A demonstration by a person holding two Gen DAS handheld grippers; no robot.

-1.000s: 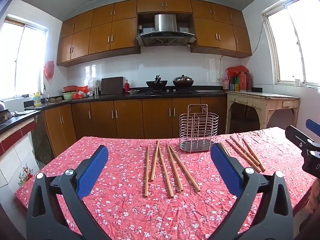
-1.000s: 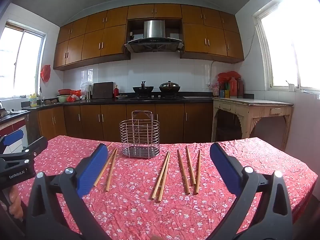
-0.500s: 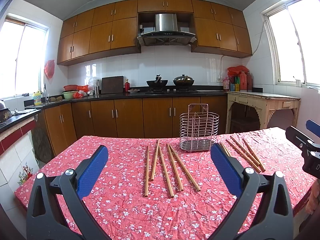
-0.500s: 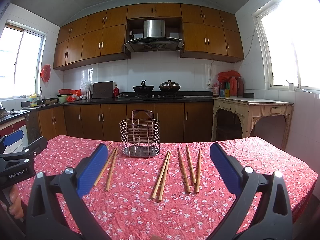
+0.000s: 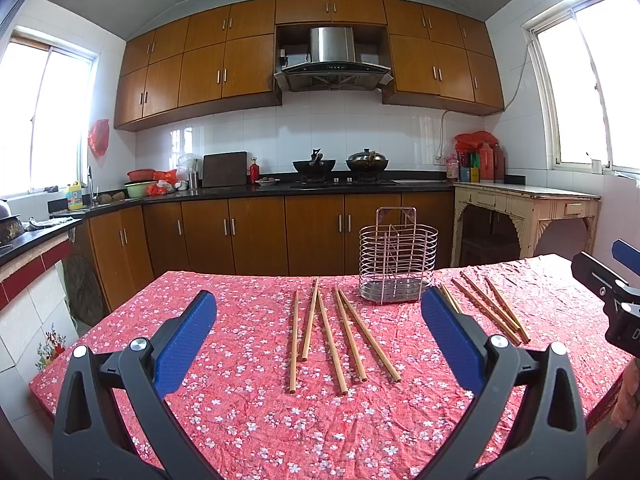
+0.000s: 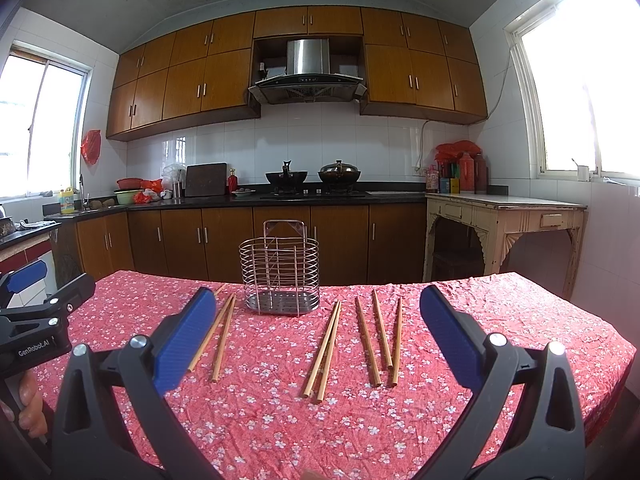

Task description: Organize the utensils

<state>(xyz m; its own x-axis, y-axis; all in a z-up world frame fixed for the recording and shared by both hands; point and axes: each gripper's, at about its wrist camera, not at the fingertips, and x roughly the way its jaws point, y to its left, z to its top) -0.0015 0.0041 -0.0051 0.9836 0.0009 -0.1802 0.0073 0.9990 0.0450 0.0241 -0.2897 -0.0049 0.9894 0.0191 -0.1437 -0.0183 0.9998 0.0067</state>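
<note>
A wire utensil holder (image 5: pixel 398 260) (image 6: pixel 280 272) stands empty and upright at the far side of a table with a red floral cloth (image 5: pixel 240 420) (image 6: pixel 260 420). Several wooden chopsticks (image 5: pixel 332 340) lie flat in front of my left gripper (image 5: pixel 318 340), which is open and hangs above the cloth. More chopsticks (image 5: pixel 488 308) lie to the right of the holder. My right gripper (image 6: pixel 318 336) is open too, with several chopsticks (image 6: pixel 360 344) lying ahead of it and a pair (image 6: pixel 218 336) to its left. Neither gripper touches anything.
The table's far edge runs just behind the holder, with brown kitchen cabinets (image 5: pixel 256 236) beyond. A pale side table (image 6: pixel 504 216) stands at the right wall. A person's hand (image 6: pixel 30 404) holds the left gripper's handle at the left edge of the right wrist view.
</note>
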